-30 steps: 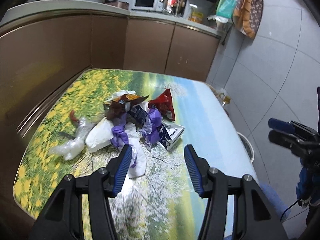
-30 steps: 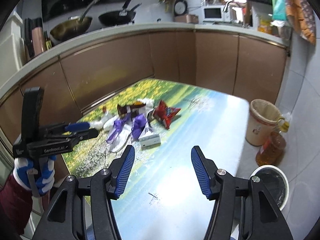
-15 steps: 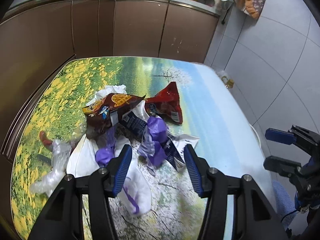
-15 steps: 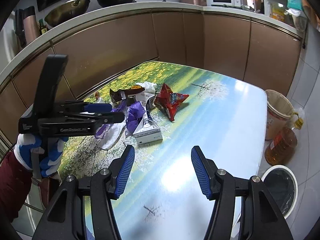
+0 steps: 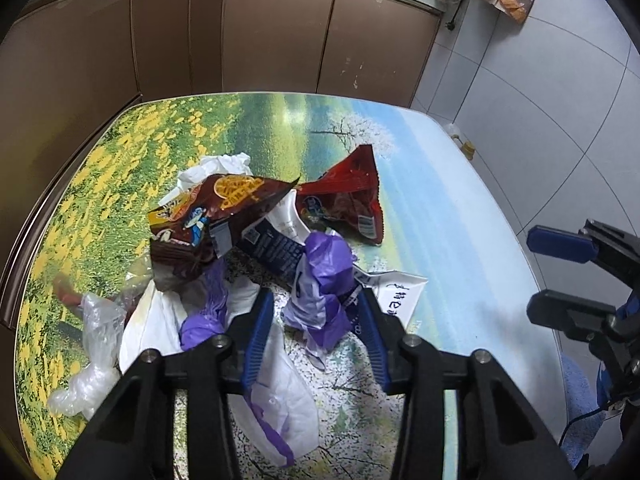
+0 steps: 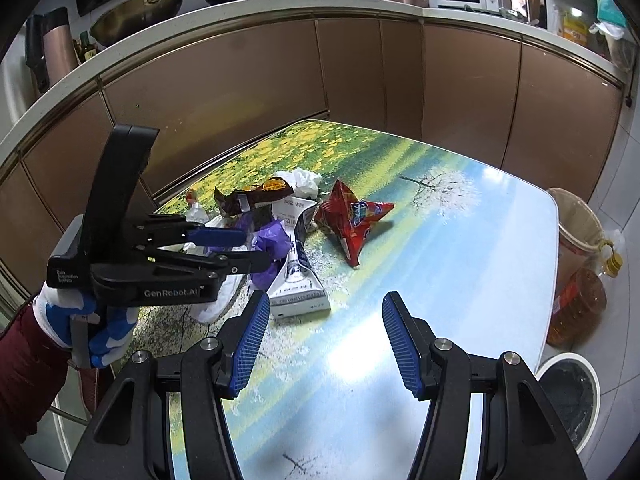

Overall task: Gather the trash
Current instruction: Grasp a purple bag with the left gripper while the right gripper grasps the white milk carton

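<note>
A pile of trash lies on the printed table [image 5: 432,208]: a brown snack bag [image 5: 216,208], a red snack bag [image 5: 348,200], a crumpled purple bag [image 5: 326,280], a flattened white carton [image 6: 296,280], white plastic [image 5: 280,392] and clear plastic [image 5: 92,340]. My left gripper [image 5: 316,324] is open, its fingers either side of the purple bag, low over the pile. It also shows in the right wrist view [image 6: 240,246]. My right gripper [image 6: 324,340] is open and empty above the bare table, right of the pile.
Brown kitchen cabinets [image 6: 248,80] wrap behind the table. A beige waste bin [image 6: 576,232], an oil bottle [image 6: 580,304] and a white-rimmed bin [image 6: 572,392] stand on the tiled floor right of the table.
My left gripper has moved forward and down into the pile, now straddling the purple bag. My right gripper has drawn a little closer to the table.
</note>
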Available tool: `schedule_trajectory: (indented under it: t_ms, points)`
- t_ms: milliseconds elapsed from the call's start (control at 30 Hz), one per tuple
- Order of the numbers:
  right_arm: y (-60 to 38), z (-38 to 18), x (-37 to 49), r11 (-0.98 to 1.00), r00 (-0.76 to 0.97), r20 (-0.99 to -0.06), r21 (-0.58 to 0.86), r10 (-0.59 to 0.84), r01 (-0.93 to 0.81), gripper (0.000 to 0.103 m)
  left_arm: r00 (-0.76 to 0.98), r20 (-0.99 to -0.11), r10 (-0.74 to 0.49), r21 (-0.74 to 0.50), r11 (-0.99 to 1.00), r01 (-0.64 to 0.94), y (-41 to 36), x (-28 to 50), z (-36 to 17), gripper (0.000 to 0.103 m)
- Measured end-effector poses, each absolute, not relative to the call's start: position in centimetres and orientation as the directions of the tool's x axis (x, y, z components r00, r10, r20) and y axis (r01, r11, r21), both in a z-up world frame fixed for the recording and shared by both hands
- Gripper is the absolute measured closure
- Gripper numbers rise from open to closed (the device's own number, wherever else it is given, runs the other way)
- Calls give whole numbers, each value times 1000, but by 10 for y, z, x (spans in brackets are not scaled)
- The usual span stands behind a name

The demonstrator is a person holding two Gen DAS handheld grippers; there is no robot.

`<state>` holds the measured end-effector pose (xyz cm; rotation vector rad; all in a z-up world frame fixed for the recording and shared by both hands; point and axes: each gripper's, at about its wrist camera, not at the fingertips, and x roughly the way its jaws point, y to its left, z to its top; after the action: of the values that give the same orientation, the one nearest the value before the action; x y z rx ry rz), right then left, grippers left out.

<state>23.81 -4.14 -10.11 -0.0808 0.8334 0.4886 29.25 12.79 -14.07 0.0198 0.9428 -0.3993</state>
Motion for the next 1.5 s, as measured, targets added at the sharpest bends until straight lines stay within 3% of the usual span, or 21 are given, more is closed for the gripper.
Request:
schedule_trajectory:
  t_ms: [67,1067,1267,1367,1500]
  points:
    - [-39,-103,242,886,563,-732,120,384,-449,45,506,-799,-325,-159,926,343,127,296,-146,77]
    - [37,-136,300,815,425,-811,106,402,-570,45,652,-654,-384,-311,922,231,198,236,-115,79]
    - [52,-156,319,816,368,-855,104,366,-569,57,660,-654,-370,-325,925,197,208,223,-116,79]
    - [57,-164,322,814,347,-873,90,342,-574,72,664,-651,-367,-335,924,182,213,218,-115,80]
    - [57,-164,318,809,336,-877,93,342,-581,73,669,-645,-370,-349,921,173,216,210,-114,79]
